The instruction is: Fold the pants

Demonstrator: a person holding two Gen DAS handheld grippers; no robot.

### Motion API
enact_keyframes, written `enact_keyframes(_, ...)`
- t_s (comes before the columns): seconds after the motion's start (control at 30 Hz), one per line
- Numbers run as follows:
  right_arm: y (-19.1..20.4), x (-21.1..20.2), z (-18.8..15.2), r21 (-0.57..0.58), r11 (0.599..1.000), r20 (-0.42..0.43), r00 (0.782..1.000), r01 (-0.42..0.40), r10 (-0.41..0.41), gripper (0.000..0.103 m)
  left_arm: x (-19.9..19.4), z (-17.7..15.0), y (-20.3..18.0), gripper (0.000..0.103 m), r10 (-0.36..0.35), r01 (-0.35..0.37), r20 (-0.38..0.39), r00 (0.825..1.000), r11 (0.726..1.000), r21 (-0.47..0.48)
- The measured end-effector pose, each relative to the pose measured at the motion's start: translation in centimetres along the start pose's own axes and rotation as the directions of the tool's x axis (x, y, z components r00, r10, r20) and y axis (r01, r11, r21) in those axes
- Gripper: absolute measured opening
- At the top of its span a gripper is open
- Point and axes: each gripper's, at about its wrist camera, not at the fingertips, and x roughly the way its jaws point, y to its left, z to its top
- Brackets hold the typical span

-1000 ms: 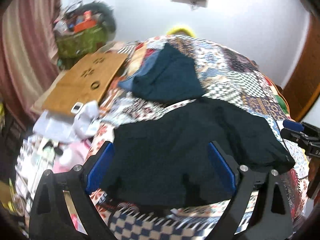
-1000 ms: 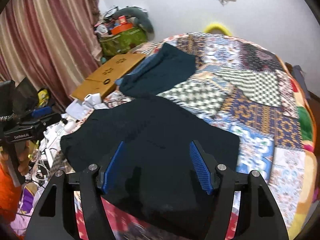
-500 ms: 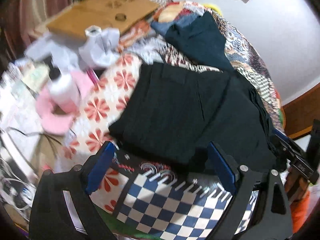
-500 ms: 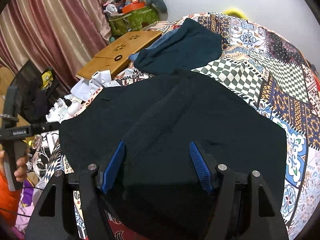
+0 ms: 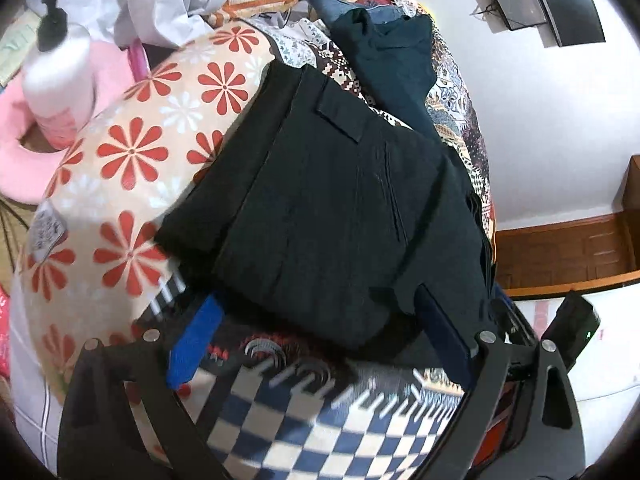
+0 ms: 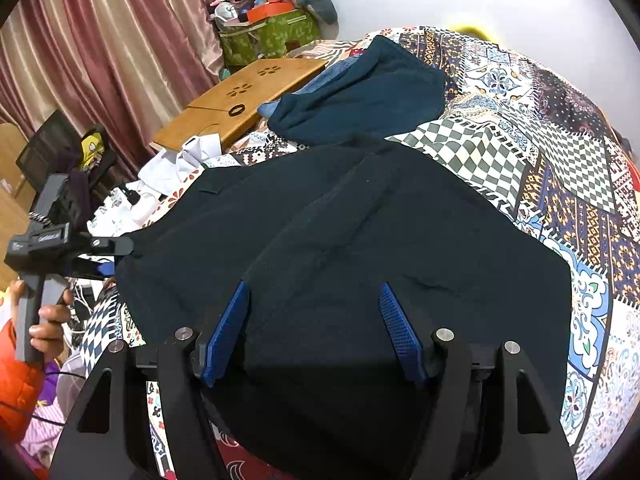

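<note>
Black pants (image 5: 328, 208) lie folded on the patchwork bed, waistband and belt loop toward the far left in the left wrist view. They fill the middle of the right wrist view (image 6: 360, 248). My left gripper (image 5: 316, 340) is open at the pants' near edge, its fingers low at the hem, holding nothing. My right gripper (image 6: 314, 320) is open just above the pants' near end, empty. The left gripper also shows at the pants' left corner in the right wrist view (image 6: 96, 256).
A dark teal garment (image 6: 360, 96) over blue jeans lies beyond the pants. A wooden lap desk (image 6: 244, 100), white cloth (image 5: 176, 4), a pump bottle (image 5: 56, 80) and a pink cushion (image 5: 24, 160) crowd the left side. The patchwork bedspread (image 6: 560, 140) stretches right.
Both grippers have come lower and closer to the pants. The left one has swung to the pants' near left corner. Both stay open.
</note>
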Motion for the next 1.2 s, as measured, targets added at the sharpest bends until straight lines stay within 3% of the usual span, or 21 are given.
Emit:
enact_keyframes(0.13, 0.0, 0.0, 0.0, 0.004, 1.000, 0.003, 1.000, -0.003, 0.003, 0.064, 0.9, 1.3, 0.2, 0.088, -0.003, 0.004, 0.014, 1.000, 1.000, -0.023)
enact_keyframes(0.2, 0.1, 0.0, 0.0, 0.007, 1.000, 0.005, 1.000, -0.002, 0.002, 0.064, 1.2, 2.1, 0.3, 0.062, 0.050, -0.050, 0.023, 0.998, 0.998, -0.023)
enact_keyframes(0.27, 0.0, -0.1, -0.1, 0.012, 1.000, 0.007, 1.000, -0.001, 0.001, 0.064, 1.2, 2.4, 0.3, 0.051, 0.093, -0.093, 0.035, 0.995, 0.995, -0.023)
enact_keyframes(0.3, 0.0, -0.1, -0.1, 0.014, 1.000, 0.009, 1.000, -0.001, 0.000, 0.064, 0.9, 2.5, 0.2, 0.040, 0.108, -0.107, 0.053, 0.993, 0.994, -0.030)
enact_keyframes(0.37, -0.1, -0.4, -0.1, 0.021, 1.000, 0.015, 1.000, -0.007, 0.007, 0.064, 0.2, 2.8, -0.2, 0.032, 0.137, -0.136, 0.079, 0.987, 0.991, -0.018)
enact_keyframes(0.47, -0.8, -1.3, -0.3, 0.047, 0.998, 0.027, 0.999, -0.044, 0.042, 0.064, -1.2, 3.3, -1.7, 0.028, 0.163, -0.167, 0.139, 0.977, 0.986, 0.020)
enact_keyframes(0.63, -3.4, -3.9, -1.4, 0.101, 0.995, 0.059, 0.998, -0.011, 0.005, 0.064, -4.1, 3.9, -8.3, 0.025, 0.223, -0.288, 0.299, 0.928, 0.938, 0.192)
enact_keyframes(0.73, -5.4, -5.7, -2.5, 0.132, 0.991, 0.070, 0.997, 0.029, -0.039, 0.064, -5.5, 4.1, -12.6, 0.024, 0.199, -0.310, 0.377, 0.904, 0.914, 0.263)
enact_keyframes(0.87, -8.7, -8.0, -4.7, 0.191, 0.976, 0.066, 0.991, 0.106, -0.120, 0.064, -6.7, 3.4, -18.9, 0.024, 0.098, -0.284, 0.456, 0.884, 0.889, 0.360)
enact_keyframes(1.03, -12.3, -8.8, -7.6, 0.256, 0.951, 0.025, 0.982, 0.176, -0.188, 0.064, -6.2, 2.0, -25.8, 0.024, -0.020, -0.228, 0.461, 0.887, 0.850, 0.476)
enact_keyframes(1.13, -13.5, -7.8, -9.3, 0.264, 0.947, -0.041, 0.983, 0.185, -0.181, 0.064, -5.0, 1.0, -29.6, 0.023, -0.067, -0.203, 0.442, 0.895, 0.821, 0.534)
enact_keyframes(1.2, -13.5, -7.2, -9.8, 0.252, 0.951, -0.038, 0.984, 0.177, -0.173, 0.064, -4.1, 0.3, -31.8, 0.022, -0.095, -0.177, 0.419, 0.903, 0.805, 0.565)
